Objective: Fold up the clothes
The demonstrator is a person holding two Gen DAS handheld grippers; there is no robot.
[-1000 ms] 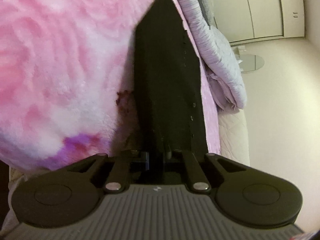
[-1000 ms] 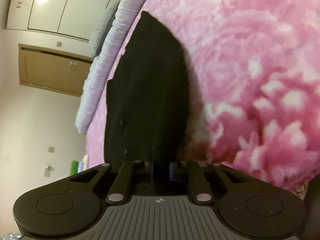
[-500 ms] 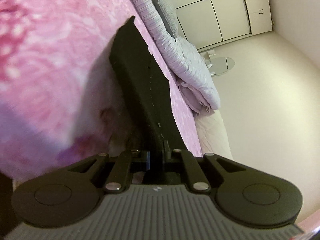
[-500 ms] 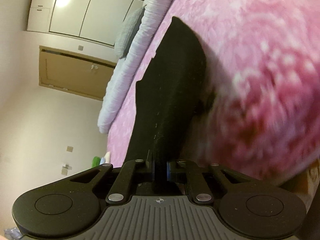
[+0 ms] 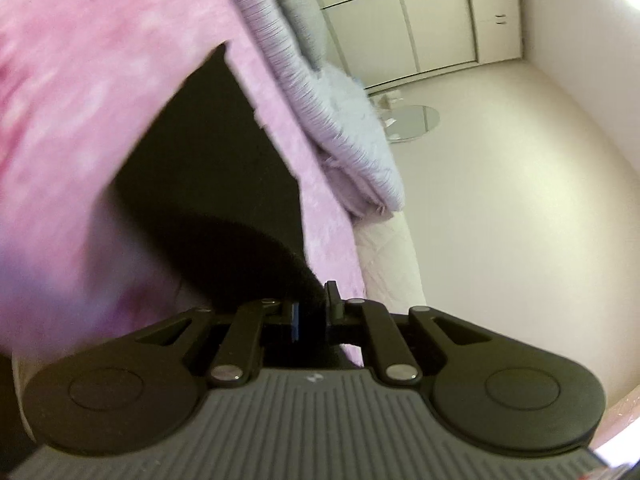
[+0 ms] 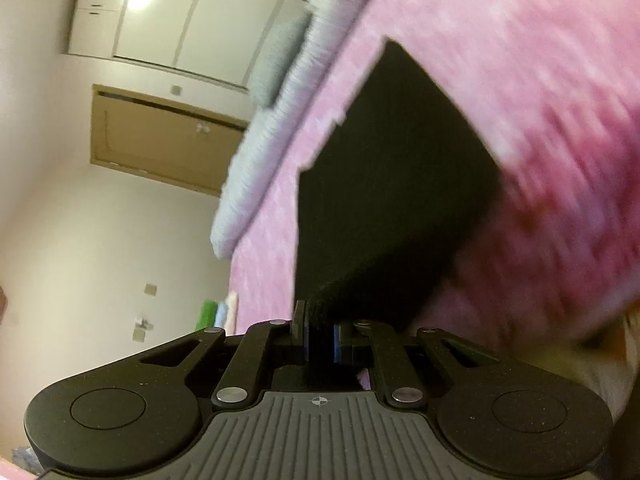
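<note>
On the pink fleece blanket (image 5: 80,80), a black garment (image 5: 208,184) beside a rolled quilt (image 5: 340,128)

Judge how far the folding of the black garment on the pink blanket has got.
Done: both grippers, left and right, have jaws shut on the black garment. In hand: carrying its edge above the pink blanket. Left: laying it down; no finished fold shows.

left wrist: close, along bed (image 5: 328,216) | right wrist: mirrored, same bed
</note>
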